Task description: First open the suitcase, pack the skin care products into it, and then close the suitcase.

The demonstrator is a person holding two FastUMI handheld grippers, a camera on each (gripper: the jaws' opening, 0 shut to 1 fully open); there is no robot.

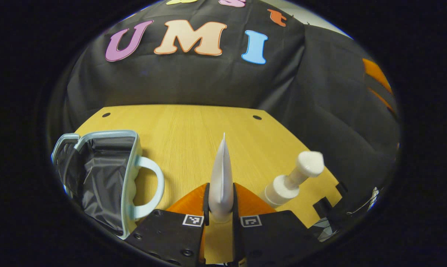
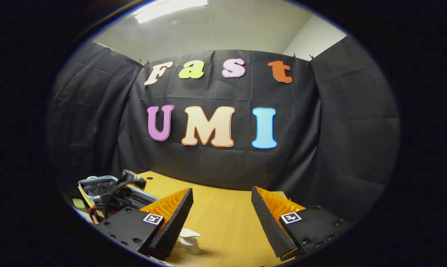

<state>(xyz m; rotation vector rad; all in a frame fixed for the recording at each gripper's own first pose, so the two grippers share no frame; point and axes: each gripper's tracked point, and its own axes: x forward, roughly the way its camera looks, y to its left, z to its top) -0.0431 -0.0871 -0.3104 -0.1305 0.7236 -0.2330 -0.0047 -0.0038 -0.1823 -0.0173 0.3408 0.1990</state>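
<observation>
In the left gripper view, the left gripper (image 1: pixel 221 207) sits at the bottom centre of the frame with its jaws closed narrowly on a white squeeze tube (image 1: pixel 222 178), which stands between them with its flat crimped end pointing up and away. At the lower left of that frame the suitcase (image 1: pixel 108 178) lies open on the wooden counter (image 1: pixel 194 129), pale blue shell, dark fabric lining showing inside, its looped handle (image 1: pixel 149 187) turned toward the gripper. To the lower right, a white pump bottle (image 1: pixel 292 181) stands on the counter near the tube, leaning in the fisheye.

In the right gripper view, the right gripper (image 2: pixel 221 222) hangs above the counter with its jaws spread wide and nothing between them. Just below its left finger a small white pump bottle (image 2: pixel 189 240) rests on the wood. At the lower left edge the open suitcase (image 2: pixel 97 183) appears again, with what looks like the other gripper (image 2: pixel 129 181) in front of it, though that corner is dim.
</observation>
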